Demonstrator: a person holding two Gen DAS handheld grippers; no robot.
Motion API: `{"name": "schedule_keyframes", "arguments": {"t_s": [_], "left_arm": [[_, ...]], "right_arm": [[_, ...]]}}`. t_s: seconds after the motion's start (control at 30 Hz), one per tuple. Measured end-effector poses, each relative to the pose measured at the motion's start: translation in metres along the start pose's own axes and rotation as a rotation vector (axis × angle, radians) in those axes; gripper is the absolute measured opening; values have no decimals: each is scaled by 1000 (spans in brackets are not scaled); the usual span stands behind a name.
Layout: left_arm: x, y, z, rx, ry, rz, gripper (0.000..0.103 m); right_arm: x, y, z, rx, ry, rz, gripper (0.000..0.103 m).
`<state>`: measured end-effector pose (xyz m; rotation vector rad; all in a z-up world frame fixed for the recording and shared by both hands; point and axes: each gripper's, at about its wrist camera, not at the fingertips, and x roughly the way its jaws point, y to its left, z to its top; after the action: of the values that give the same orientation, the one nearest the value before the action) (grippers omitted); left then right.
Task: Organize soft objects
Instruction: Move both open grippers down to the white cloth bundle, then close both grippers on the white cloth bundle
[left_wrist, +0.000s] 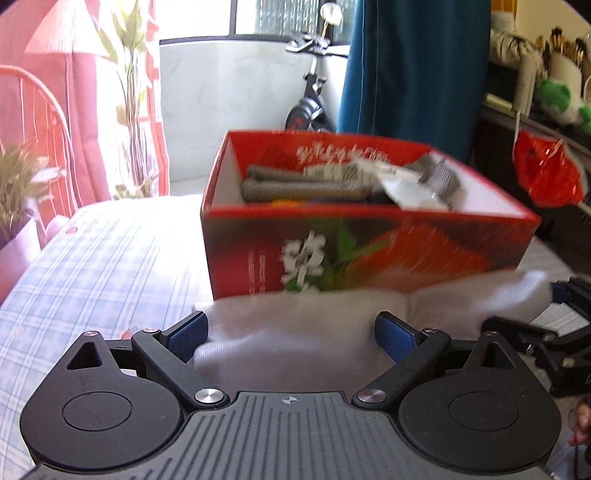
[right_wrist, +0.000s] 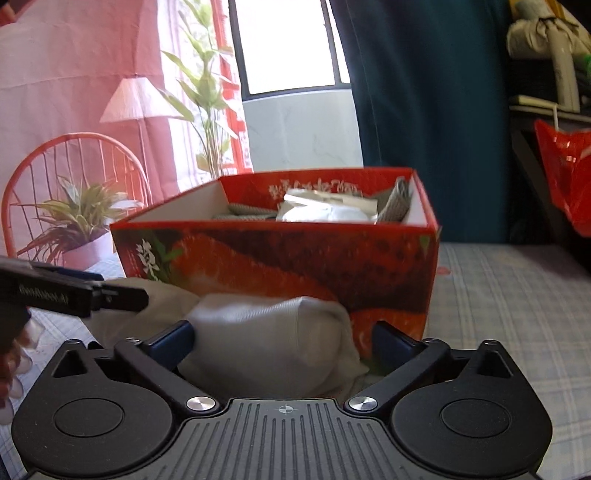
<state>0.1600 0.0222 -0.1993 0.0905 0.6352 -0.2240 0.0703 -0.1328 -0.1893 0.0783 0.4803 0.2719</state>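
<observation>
A white soft garment lies bunched on the checked bed sheet, right against the front of a red strawberry-print box. The box holds grey rolled socks and a white packet. My left gripper stands open, its blue pads astride the left part of the garment. My right gripper is open too, straddling the garment's right end; its right pad stands apart from the cloth. Each gripper shows at the edge of the other's view: the right gripper and the left gripper.
The blue checked bed sheet stretches left of the box, and more sheet lies to its right. A red plastic bag hangs by dark shelves at the right. A teal curtain, plants and a pink backdrop stand behind.
</observation>
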Motion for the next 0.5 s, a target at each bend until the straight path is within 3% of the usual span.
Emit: {"name": "schedule_keyframes", "arguments": {"t_s": [0.17, 0.5], "left_arm": [[11, 4, -6, -38, 17, -1, 103], [32, 24, -22, -199, 129, -82, 103]], "right_arm": [[15, 2, -6, 22, 31, 13, 103], [33, 0, -15, 54, 93, 34, 103]]}}
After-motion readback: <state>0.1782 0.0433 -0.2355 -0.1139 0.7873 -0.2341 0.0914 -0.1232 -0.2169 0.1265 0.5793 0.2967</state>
